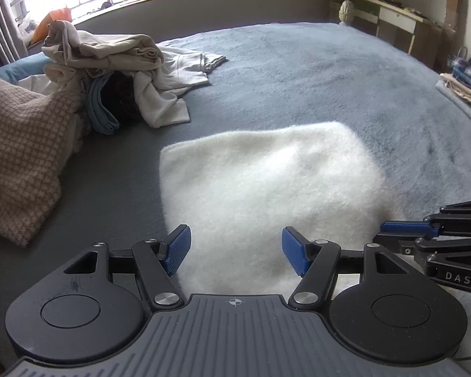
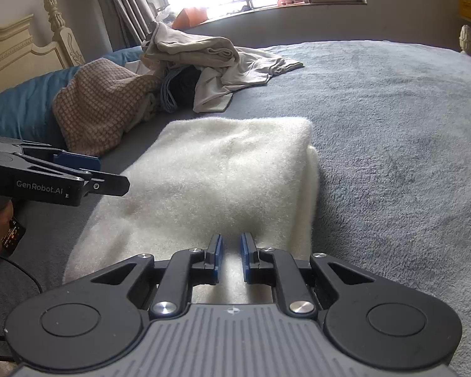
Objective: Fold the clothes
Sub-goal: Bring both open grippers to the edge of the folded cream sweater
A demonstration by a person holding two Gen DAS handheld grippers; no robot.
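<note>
White fleece garment (image 1: 267, 188) folded on grey bed (image 1: 329, 78) — left gripper (image 1: 236, 249) fingers spread, empty; right gripper (image 2: 231, 257) nearly closed, whether pinching fleece unclear.

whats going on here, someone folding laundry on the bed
Yes. A person holds a two-finger gripper in each hand over a white fluffy garment that lies folded into a rough rectangle on the grey bedspread. The left gripper stands open above its near edge, gripping nothing. The right gripper has its jaws nearly closed with no cloth visibly pinched. A pile of unfolded clothes waits further back on the bed.
</note>
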